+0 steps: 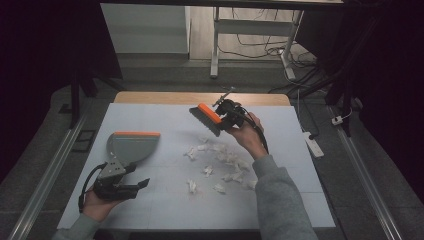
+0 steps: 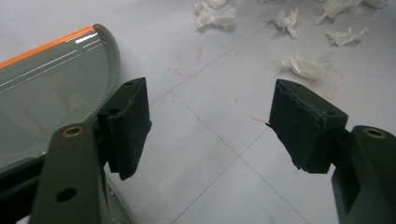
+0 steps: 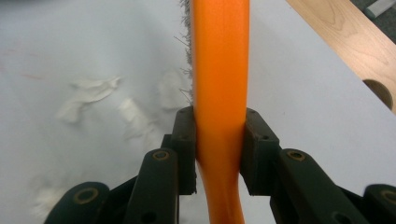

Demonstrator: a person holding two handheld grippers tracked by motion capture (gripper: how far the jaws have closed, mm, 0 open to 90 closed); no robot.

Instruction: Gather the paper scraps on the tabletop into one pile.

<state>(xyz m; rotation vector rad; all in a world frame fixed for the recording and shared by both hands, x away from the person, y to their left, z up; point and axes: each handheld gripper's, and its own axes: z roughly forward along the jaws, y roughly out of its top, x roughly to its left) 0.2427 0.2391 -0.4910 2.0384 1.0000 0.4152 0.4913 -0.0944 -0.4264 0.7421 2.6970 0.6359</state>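
Starting nearest the person, the left gripper (image 1: 131, 184) rests low on the white table (image 1: 160, 210) with its jaws spread and nothing between them, just behind the grey plastic dustpan with an orange lip (image 1: 131, 145). Beyond the dustpan, toward the table's middle, lie the crumpled white paper scraps (image 1: 225, 162), loose and scattered. Farther still from the dustpan, the right gripper (image 1: 223, 120) is clamped on the orange plastic handle of the grey-bristled hand brush (image 1: 206, 118), held above the scraps with bristles angled down.

The brush looks light and stiff, its handle smooth and probably a little slick, so a hold on the narrow neck just behind the head seems the steadiest. The scraps should be feather-light and soft, likely to skid or flutter under a quick stroke; the dustpan is rigid and light, apt to slide unless braced.

The right gripper view shows both pads (image 3: 183, 140) pressing the handle's sides, a detail too small in the high view. The left gripper view shows faint red marks on the table near the dustpan's rim.
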